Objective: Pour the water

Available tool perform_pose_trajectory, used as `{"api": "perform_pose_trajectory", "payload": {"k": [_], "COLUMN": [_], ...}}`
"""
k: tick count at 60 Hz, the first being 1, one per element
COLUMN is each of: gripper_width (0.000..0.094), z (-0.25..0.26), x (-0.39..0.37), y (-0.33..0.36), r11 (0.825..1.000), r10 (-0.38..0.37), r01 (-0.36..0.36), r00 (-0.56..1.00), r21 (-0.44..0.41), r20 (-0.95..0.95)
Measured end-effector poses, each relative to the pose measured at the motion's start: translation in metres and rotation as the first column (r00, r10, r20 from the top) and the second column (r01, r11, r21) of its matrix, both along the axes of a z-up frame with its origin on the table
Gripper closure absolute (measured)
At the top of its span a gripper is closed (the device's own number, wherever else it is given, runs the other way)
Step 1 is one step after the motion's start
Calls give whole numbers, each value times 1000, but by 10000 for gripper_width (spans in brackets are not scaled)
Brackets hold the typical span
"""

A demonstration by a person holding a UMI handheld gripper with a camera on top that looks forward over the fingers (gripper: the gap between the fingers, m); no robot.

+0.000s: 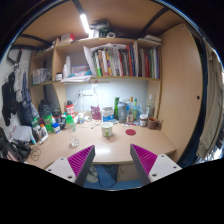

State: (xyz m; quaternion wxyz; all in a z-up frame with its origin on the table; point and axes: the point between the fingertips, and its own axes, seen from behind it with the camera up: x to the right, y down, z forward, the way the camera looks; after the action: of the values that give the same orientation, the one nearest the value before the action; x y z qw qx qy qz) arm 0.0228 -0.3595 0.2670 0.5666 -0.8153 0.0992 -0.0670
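— Gripper view: gripper (113, 163) held wide apart, nothing between the pink pads (80, 159), nothing gripped.

— And the water things?

— Straight ahead, well beyond the fingers, across the wooden desk (100, 150). White cup (107, 129) near the middle, upright, almost on the line between the fingers. Behind it, against the wall, a row of bottles (128, 110), upright, slightly to the right of that line.

— Which one holds the water?

— Cannot tell; too small to read.

— In the way?

— Little on the near desk. Clutter of bottles and jars (55, 122) off to the left, bookshelf (110, 62) above. Probably a plain forward reach, then a choice among closely packed bottles; risk of knocking a neighbour.
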Motion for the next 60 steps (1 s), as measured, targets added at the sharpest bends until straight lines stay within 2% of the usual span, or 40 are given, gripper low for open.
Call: {"api": "perform_pose_trajectory", "payload": {"k": [19, 25, 29, 40, 52, 60], "gripper_width": [150, 143, 142, 142, 140, 148], "z": [15, 2, -11, -62, -120, -159], "x": [-30, -42, -61, -115, -169, -192], "y": [3, 20, 39, 129, 255, 330], "r11": [998, 998, 995, 984, 957, 950], "r10": [-1, 22, 68, 162, 283, 307], "r01": [1, -21, -66, -158, -281, -304], "r00": [1000, 1000, 997, 986, 959, 952], "r21": [55, 63, 77, 80, 67, 68], "r20": [-13, -21, -22, -47, -12, -24]}}
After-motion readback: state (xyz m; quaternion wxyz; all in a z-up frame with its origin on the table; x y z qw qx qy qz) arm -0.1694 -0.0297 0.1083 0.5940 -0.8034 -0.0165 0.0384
